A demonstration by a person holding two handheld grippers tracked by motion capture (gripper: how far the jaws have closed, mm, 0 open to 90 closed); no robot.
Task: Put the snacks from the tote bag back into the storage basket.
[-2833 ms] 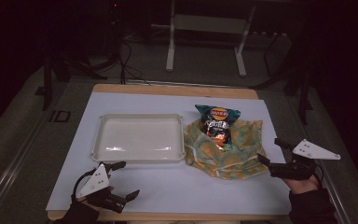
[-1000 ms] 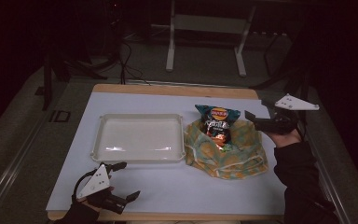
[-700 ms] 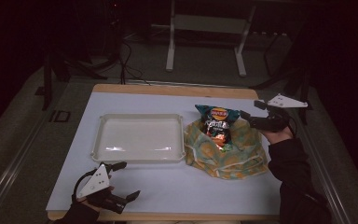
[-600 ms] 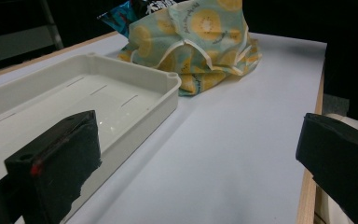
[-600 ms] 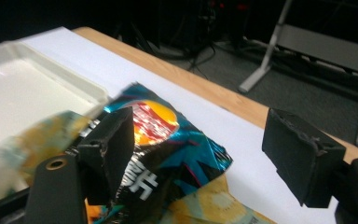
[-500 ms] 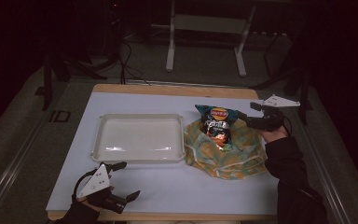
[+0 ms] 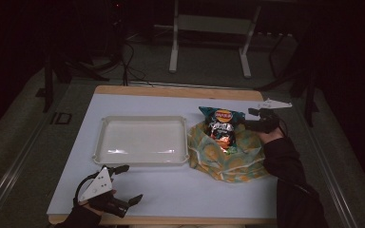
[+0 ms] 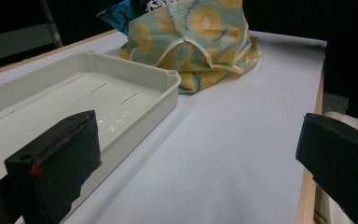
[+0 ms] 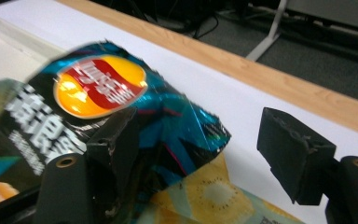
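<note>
A teal chip bag (image 7: 220, 126) with a red and yellow logo lies on a green cloth bag (image 7: 225, 159) printed with yellow fruit slices, right of centre. My right gripper (image 7: 245, 121) reaches in from the right at the chip bag's far right corner. In the right gripper view the right gripper (image 9: 200, 149) is open, and that corner of the chip bag (image 9: 98, 93) sits between its jaws above the cloth bag (image 9: 205, 196). My left gripper (image 7: 132, 183) rests open near the front left edge, holding nothing. The left gripper (image 8: 196, 158) faces the cloth bag (image 8: 200, 37).
An empty white plastic tray (image 7: 142, 141) lies at the table's middle left, touching the cloth bag's left side; the left gripper view shows its rim (image 8: 168, 79). The wooden table edge (image 7: 171, 90) runs along the far side. A metal stand (image 7: 209, 28) is on the floor beyond.
My right gripper has travelled from the front right of the table to the far right, then leftward onto the chip bag's corner. The left gripper has stayed put.
</note>
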